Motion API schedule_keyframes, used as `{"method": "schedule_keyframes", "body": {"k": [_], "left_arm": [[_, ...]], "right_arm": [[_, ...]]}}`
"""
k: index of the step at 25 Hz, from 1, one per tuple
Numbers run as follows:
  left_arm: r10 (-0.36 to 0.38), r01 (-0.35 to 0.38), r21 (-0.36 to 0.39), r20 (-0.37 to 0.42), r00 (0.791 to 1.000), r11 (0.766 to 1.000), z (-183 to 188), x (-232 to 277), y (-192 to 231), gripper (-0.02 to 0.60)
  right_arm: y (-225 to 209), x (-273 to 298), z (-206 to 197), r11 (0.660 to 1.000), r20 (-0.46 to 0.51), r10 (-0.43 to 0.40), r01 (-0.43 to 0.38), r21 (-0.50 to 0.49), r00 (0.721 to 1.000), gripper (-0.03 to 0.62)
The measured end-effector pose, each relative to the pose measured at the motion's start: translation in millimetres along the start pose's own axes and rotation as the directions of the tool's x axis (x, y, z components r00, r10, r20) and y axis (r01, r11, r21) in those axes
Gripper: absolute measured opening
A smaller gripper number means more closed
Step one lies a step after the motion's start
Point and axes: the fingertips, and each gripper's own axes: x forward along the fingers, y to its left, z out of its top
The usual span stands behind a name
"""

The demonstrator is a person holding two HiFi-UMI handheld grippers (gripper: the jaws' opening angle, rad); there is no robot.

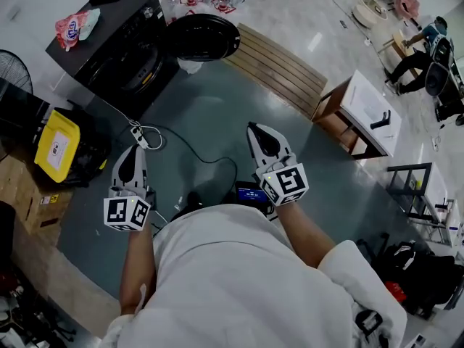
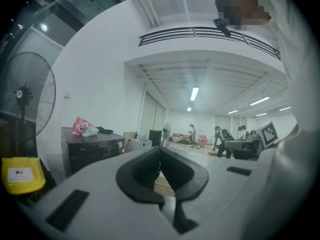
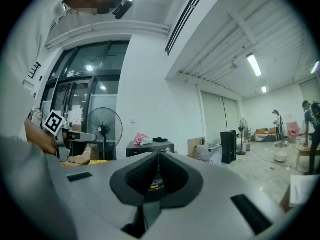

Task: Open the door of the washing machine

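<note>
Facing one washing machine [image 1: 109, 42]: left tongs [image 1: 132, 151], right tongs [image 1: 254, 130], two total, both pressed together, empty.

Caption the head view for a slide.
Left gripper and right gripper, both shut and empty, held well short of the black washing machine.

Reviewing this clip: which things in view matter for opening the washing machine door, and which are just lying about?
Job in hand:
washing machine; its round door, apparently already swung open; left gripper and right gripper, both shut, empty.

Lying about:
pink bag on the machine; yellow container; power strip; slatted bench; floor fan.
</note>
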Motion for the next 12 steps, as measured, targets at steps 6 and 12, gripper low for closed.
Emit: {"method": "schedule_keyframes", "body": {"k": [6,12], "left_arm": [[-0.014,0.014,0.001,0.008,1.000,1.000,5,5,-19,0.009],[-0.027,0.027,0.005,0.014,1.000,1.000,6,2,-36,0.009]], "right_arm": [[-15,-12,-2,1.000,0.013,-0.008,0.008,0.017,1.000,0.035],[-19,-15,-6,1.000,0.000,0.018,-0.018,0.022,1.000,0.035]]}}
